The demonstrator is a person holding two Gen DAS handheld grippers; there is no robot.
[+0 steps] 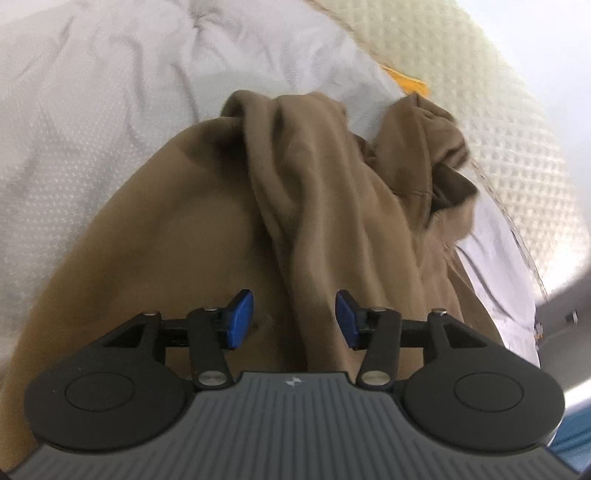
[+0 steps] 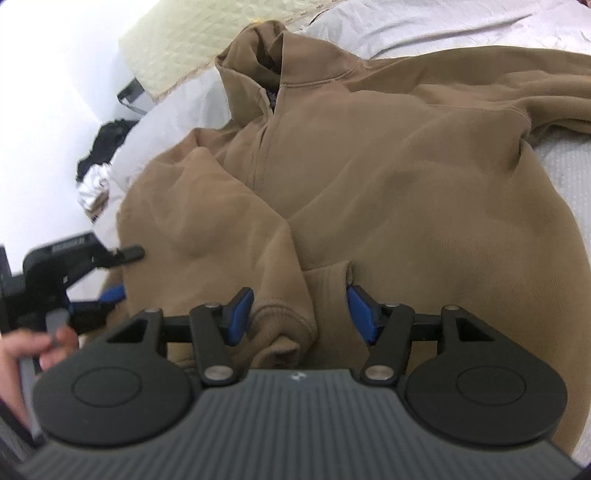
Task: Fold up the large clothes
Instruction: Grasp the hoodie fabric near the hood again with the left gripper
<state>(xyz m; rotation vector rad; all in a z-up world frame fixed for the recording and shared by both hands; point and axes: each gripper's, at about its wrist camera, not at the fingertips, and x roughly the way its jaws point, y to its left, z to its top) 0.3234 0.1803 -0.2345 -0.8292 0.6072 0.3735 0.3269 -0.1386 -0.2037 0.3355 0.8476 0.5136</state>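
A large brown sweatshirt (image 2: 369, 177) with a collar and short zip lies spread on a white bed sheet (image 2: 436, 26). It also fills the left wrist view (image 1: 207, 229), bunched into long folds. My left gripper (image 1: 294, 317) is open, its blue pads either side of a raised fold of the fabric, not pinching it. My right gripper (image 2: 300, 315) is open over a ribbed sleeve cuff (image 2: 284, 328) lying between its pads. The left gripper (image 2: 110, 273) shows at the left edge of the right wrist view, held by a hand (image 2: 33, 350).
A cream quilted cover (image 1: 480, 85) lies along the far side of the bed, also in the right wrist view (image 2: 166, 55). A yellow tag (image 1: 406, 83) sits at its edge. Dark and silvery items (image 2: 98, 162) lie beside the bed near a white wall (image 2: 44, 92).
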